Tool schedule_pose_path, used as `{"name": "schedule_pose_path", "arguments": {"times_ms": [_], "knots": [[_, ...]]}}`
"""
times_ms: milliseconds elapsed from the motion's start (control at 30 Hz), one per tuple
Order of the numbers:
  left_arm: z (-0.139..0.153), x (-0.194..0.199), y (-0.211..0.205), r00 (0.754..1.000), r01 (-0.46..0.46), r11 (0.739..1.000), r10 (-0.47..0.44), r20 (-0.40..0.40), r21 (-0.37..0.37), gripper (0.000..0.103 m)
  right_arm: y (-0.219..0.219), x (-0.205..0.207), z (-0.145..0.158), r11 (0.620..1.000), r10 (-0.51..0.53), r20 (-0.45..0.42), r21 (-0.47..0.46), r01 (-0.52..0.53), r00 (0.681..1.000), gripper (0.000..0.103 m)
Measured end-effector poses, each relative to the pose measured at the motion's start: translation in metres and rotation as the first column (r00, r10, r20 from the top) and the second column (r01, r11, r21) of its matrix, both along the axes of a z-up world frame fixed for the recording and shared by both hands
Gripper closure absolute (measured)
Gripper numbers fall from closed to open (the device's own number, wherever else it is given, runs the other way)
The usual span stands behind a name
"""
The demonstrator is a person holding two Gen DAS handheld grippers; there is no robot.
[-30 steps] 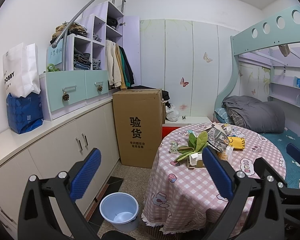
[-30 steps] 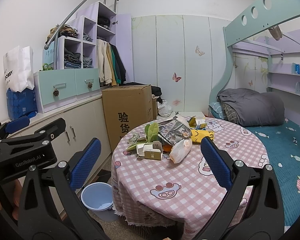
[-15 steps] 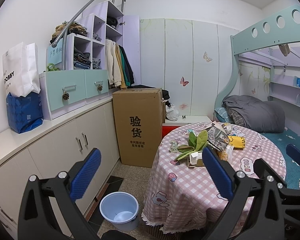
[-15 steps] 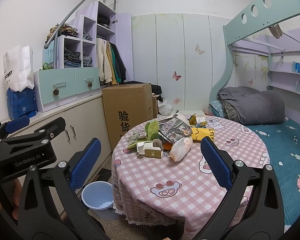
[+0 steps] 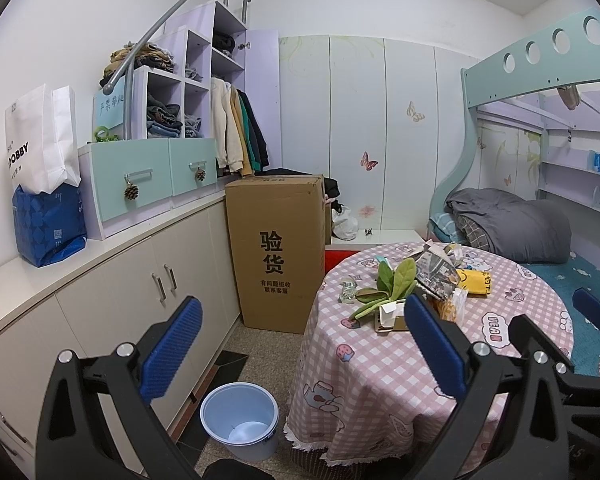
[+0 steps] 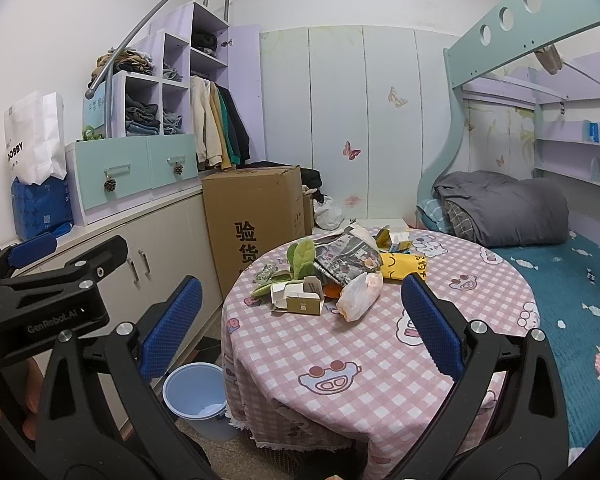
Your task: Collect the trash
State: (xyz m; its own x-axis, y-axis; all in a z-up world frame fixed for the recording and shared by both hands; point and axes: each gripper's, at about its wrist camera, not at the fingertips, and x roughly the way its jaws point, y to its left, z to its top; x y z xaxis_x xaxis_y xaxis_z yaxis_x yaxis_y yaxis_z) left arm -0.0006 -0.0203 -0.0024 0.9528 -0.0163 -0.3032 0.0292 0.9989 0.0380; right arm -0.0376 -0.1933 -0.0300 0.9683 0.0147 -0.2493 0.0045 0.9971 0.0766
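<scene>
A heap of trash lies at the far side of the round pink checked table (image 6: 340, 352): green leaves (image 6: 300, 258), small torn cardboard boxes (image 6: 300, 300), a crumpled printed wrapper (image 6: 344, 258), a yellow packet (image 6: 402, 266) and a clear plastic bag (image 6: 358, 298). The same heap shows in the left wrist view, with leaves (image 5: 388, 284) and a box (image 5: 390, 316). A light blue bin (image 5: 240, 420) stands on the floor left of the table, also in the right wrist view (image 6: 194, 394). My left gripper (image 5: 300, 356) and right gripper (image 6: 300, 328) are both open, short of the trash, holding nothing.
A tall cardboard box (image 5: 278, 252) stands behind the bin beside the low white cabinets (image 5: 120, 300). A bed with a grey duvet (image 6: 504, 208) runs along the table's right side. Bags (image 5: 44, 196) rest on the cabinet top. The left gripper's body (image 6: 48, 300) fills the right view's left.
Both views have crept slightly closer to the table. Both grippers stay open and nothing on the table has moved.
</scene>
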Motion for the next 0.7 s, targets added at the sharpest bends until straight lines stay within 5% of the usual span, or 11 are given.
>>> {"name": "schedule_pose_path", "arguments": {"times_ms": [700], "knots": [[-0.013,0.018,-0.007,0.999,0.003,1.0,-0.001,-0.046,0.03,0.004,-0.02,0.019,-0.015,1.0,0.007,-0.055,0.03,-0.005,0.998,0.005]]}}
